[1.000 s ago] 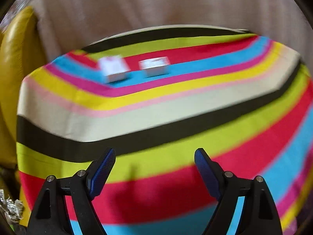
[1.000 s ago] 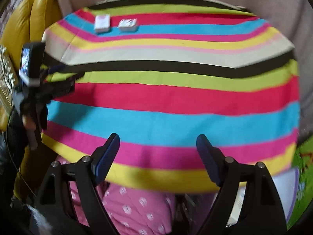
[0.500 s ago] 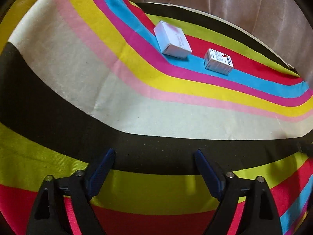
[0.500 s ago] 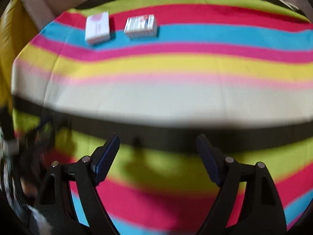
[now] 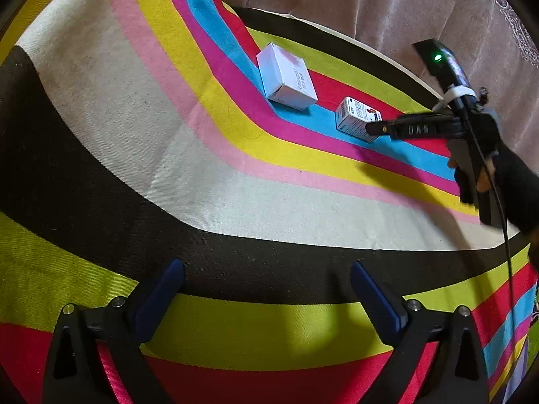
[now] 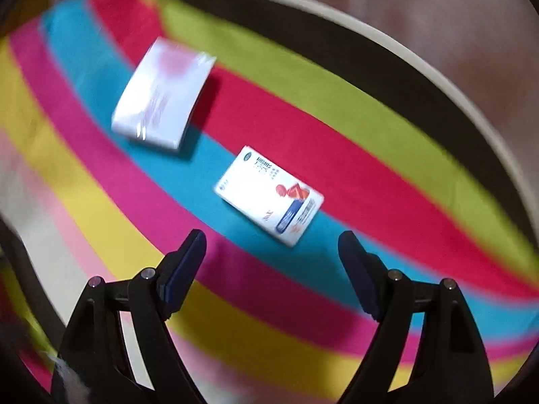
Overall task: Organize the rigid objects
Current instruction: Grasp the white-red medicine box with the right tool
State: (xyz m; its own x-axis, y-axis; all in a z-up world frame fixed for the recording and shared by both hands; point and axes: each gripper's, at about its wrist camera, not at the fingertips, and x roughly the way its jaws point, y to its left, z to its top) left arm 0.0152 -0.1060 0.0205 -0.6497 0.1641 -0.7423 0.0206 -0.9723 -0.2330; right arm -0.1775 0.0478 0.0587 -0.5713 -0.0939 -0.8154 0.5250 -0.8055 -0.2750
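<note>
Left wrist view: the left gripper (image 5: 267,298) hangs over the dark and lime bands of the striped cloth (image 5: 209,208), jaws opening, already very wide, nothing between them. Toward 12 o'clock a white box with a pink patch (image 5: 286,79) lies across the blue and red stripes; toward 1 o'clock a smaller printed box (image 5: 353,119) sits on the blue stripe, well apart from this gripper. Only this view shows the right gripper (image 5: 372,128) from outside: it comes in from 3 o'clock, tip right at the printed box, though contact cannot be told, with a gloved hand (image 5: 485,171) on the handle, a cable trailing down, and a green light on the device on top. Right wrist view: blurred. The right gripper (image 6: 271,267) has its jaws well apart and empty; the printed box (image 6: 269,195) lies just ahead at 12 o'clock, beyond the fingertips, not between them. Its orange-and-blue print shows here. The white box (image 6: 163,96) lies at 11 o'clock. A beige curtain (image 5: 387,3) hangs behind the table.
</note>
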